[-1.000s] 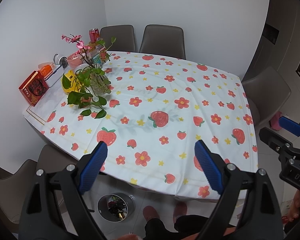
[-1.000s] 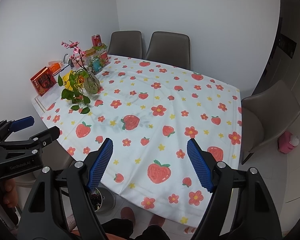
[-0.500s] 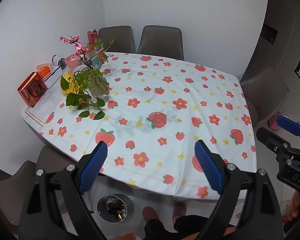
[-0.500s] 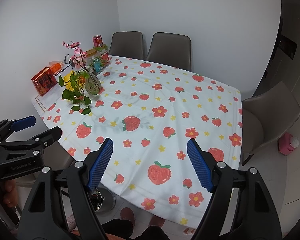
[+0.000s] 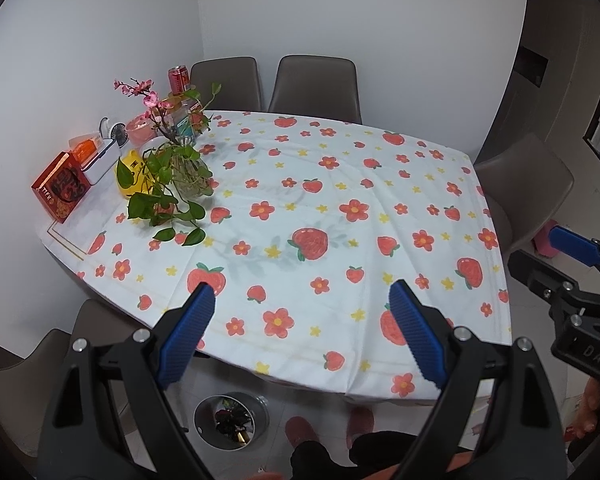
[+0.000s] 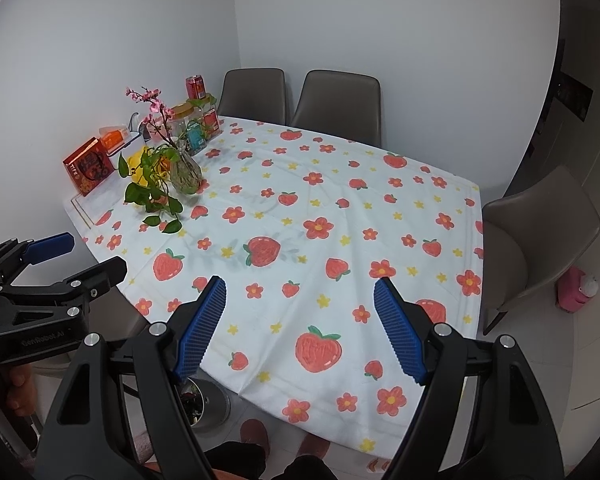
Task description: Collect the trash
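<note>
A: Chairs?
B: Five showing: two at the far edge [image 5: 225, 82] [image 5: 316, 88], one on the right [image 5: 528, 184], two at the near left corner [image 5: 96, 320] [image 5: 16, 368].
A: Cans, vases?
B: One red can [image 5: 179, 79], one glass vase [image 5: 188, 172].
A: Boxes, bins?
B: One red box [image 5: 62, 186], one metal bin [image 5: 231, 420] on the floor.
A: Grippers?
B: Two, left gripper [image 5: 302, 304] and right gripper [image 6: 300, 294].
A: Jars?
B: Bunched together; count unclear.

- The tablecloth [image 5: 340, 208] lies bare across its middle and near edge.
- A vase of leaves [image 5: 180, 176], boxes [image 5: 62, 186] and jars [image 6: 196, 124] crowd the far left corner.
- Chairs [image 6: 340, 104] ring the table.
</note>
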